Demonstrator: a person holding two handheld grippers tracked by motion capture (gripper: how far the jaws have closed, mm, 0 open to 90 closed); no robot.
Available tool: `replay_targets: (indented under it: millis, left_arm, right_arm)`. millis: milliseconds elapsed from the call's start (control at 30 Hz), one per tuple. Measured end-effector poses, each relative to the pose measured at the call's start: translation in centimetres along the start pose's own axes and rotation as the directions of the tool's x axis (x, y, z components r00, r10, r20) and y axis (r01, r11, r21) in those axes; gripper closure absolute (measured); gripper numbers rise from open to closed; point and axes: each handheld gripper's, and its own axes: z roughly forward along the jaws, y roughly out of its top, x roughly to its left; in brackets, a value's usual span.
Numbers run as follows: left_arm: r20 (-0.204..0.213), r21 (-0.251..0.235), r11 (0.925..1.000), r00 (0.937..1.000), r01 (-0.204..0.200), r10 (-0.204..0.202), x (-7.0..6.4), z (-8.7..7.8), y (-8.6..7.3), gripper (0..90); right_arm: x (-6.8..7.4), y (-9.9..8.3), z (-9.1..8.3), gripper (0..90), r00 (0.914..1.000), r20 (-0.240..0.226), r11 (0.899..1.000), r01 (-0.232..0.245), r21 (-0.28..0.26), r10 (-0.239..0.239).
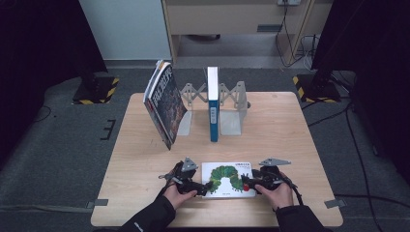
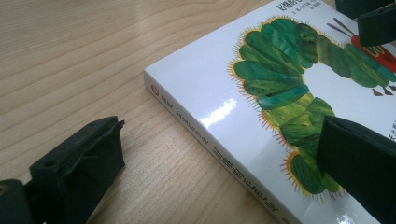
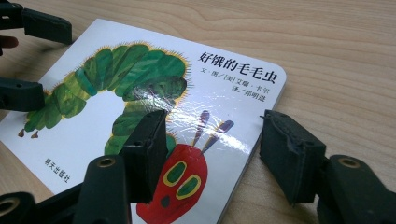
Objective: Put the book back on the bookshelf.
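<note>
Two books already stand at the far side of the light wooden table (image 1: 145, 159): a large dark-covered book (image 1: 164, 104) leaning to the left against the grey metal bookend rack (image 1: 231, 104), and a thin blue-and-white book (image 1: 212, 104) upright between its plates. I judge that shelving is partly done and one book is left. This one, the white glossy picture book with a green caterpillar on the cover (image 1: 228, 180), lies flat near the front edge of the table, well apart from the rack.

Both tools are at its short sides. The left gripper (image 1: 203, 188) has its jaws apart, one over the cover and one over the wood beside the spine. The right gripper (image 1: 247, 182) is also spread wide across the opposite edge, and it clamps nothing yet. So the grasp, the lift and the placing upright in the rack remain to do, as I judge.
</note>
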Motion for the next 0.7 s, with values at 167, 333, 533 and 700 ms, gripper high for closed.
replay_targets:
  millis: [167, 333, 533, 700]
  left_arm:
    - [0.002, 0.0, 1.0, 1.0, 0.0, 0.0, 0.0, 0.0, 0.0, 0.0]
    - [0.004, -0.001, 1.0, 1.0, 0.002, -0.002, 0.0, 0.0, 0.0, 0.0]
    - [0.028, -0.017, 0.9997, 0.9995, 0.015, -0.015, 0.1, -0.1, 0.0, 3.2]
    - [0.058, -0.004, 0.9994, 0.9978, 0.033, -0.033, -0.3, -0.1, 0.2, 9.2]
  right_arm:
    - [-0.2, 0.1, 0.0, 41.3, 0.9999, -0.009, 1.0, -0.013, -0.002, 0.013]
    - [-0.4, 0.3, -0.4, 41.3, 0.9981, -0.037, 0.999, -0.049, -0.019, 0.048]
    - [-0.5, 0.5, -0.8, 41.3, 0.9967, -0.063, 0.996, -0.056, -0.062, 0.052]
    - [-0.6, 0.8, -1.2, 41.3, 0.9951, -0.084, 0.994, -0.06, -0.096, 0.052]
